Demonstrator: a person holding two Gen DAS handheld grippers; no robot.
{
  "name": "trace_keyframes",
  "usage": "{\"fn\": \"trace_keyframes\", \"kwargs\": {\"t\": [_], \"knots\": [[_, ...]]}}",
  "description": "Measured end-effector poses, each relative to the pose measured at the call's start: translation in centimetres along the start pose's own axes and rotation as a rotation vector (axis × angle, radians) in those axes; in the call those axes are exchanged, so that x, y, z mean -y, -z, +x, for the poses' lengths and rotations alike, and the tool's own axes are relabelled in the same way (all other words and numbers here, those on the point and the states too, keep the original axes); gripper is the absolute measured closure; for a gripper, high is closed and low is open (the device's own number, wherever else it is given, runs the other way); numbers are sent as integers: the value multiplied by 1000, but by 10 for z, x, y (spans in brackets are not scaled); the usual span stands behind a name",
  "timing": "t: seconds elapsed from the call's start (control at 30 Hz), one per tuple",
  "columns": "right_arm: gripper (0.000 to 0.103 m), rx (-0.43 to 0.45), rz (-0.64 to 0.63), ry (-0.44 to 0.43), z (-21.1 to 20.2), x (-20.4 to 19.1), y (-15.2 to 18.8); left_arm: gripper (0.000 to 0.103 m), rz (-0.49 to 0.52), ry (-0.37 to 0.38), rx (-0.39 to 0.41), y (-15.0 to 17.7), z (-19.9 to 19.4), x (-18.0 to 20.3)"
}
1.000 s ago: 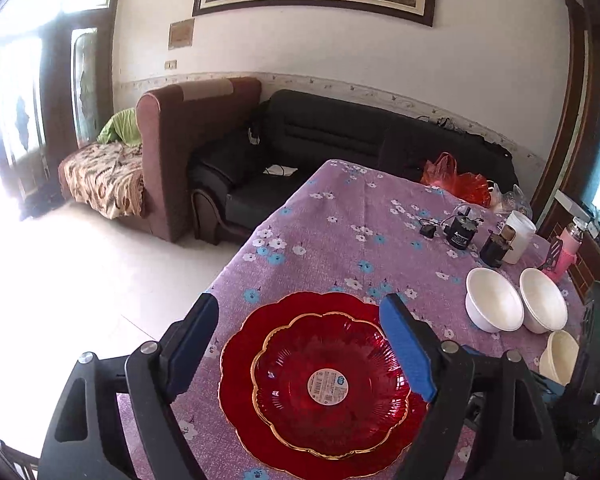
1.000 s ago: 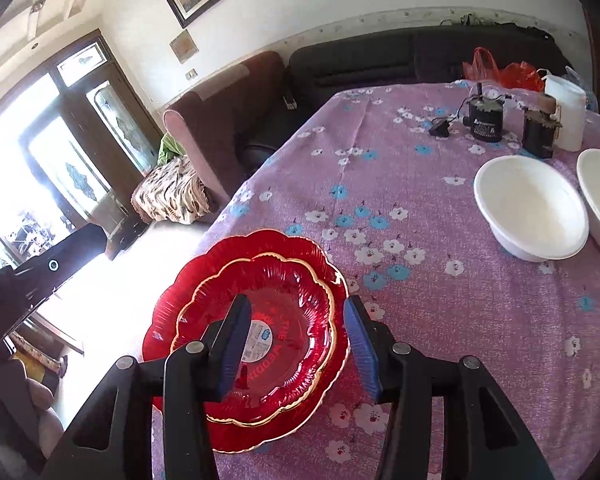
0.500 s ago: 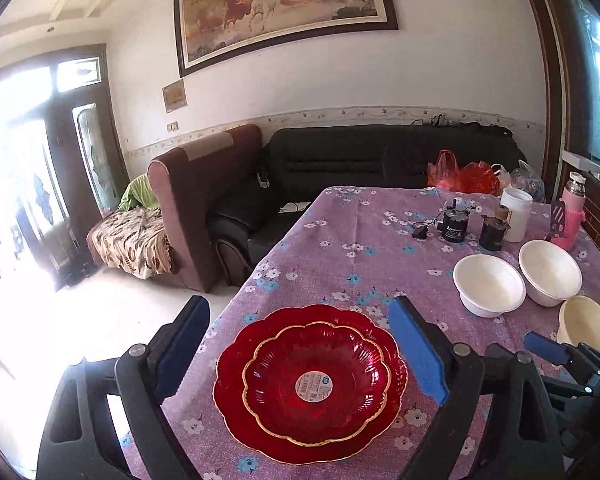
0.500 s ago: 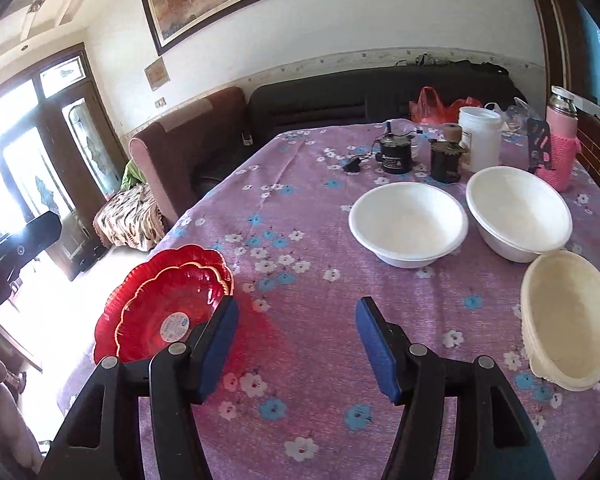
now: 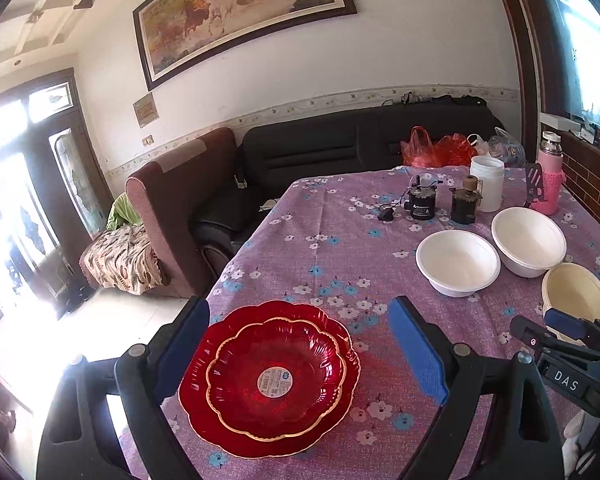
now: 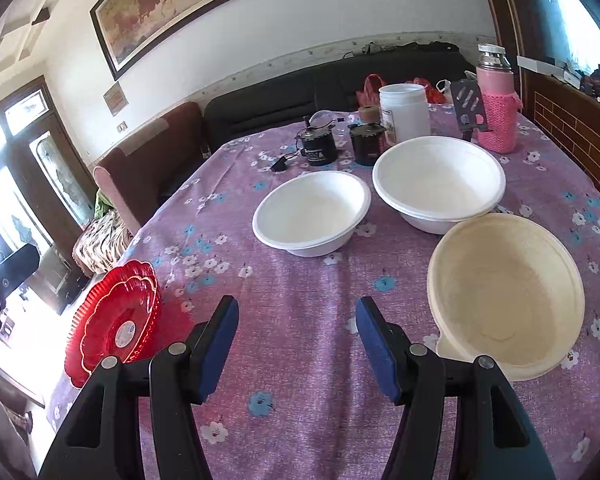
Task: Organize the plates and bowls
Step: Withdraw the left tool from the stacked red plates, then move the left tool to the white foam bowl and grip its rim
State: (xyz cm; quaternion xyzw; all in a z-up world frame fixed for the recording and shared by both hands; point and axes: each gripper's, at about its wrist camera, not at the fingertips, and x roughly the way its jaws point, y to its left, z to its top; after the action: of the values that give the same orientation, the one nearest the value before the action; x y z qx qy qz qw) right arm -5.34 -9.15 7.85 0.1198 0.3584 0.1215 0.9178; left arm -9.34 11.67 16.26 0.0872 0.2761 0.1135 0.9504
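A purple flowered cloth covers the bench (image 5: 320,240). At the left of the left wrist view stands a bright glass door (image 5: 28,208), then a brown armchair (image 5: 160,208), a black sofa (image 5: 360,148) along the back wall, and a framed horse painting (image 5: 244,8) above.

Low in that frame the left tool (image 5: 300,344) is spread wide and holds nothing, with the two stacked red plates (image 5: 268,376) lying on the cloth between its fingers (the smaller one nested in the larger).

In the right wrist view the right tool (image 6: 296,344) is likewise wide open and empty over bare cloth. Mid-frame sit two white bowls (image 6: 312,214) side by side, both empty; at the lower right a cream bowl (image 6: 504,292), empty too, lies just beside the tool's right finger. Behind them stand a white jar (image 6: 404,114) and a pink flask (image 6: 498,104).
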Motion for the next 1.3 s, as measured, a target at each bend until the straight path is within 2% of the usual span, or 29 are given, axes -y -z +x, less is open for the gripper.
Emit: {"fn": "trace_keyframes", "kwargs": {"t": [0.5,0.8,0.97,1.13,1.3], "knots": [[37,106,115,87,-43,67,-22,12,61,24,-32,4,6,22],[37,186,174,145,-74,104,-50,12,83,30,-54,2,11,33],[32,239,176,187,-94,117,-68,12,83,55,-90,4,22,38],[31,219,168,189,-90,121,-79,12,60,133,-163,-2,43,40],[31,119,197,104,-57,112,-82,12,-45,270,-286,-28,91,35]]}}
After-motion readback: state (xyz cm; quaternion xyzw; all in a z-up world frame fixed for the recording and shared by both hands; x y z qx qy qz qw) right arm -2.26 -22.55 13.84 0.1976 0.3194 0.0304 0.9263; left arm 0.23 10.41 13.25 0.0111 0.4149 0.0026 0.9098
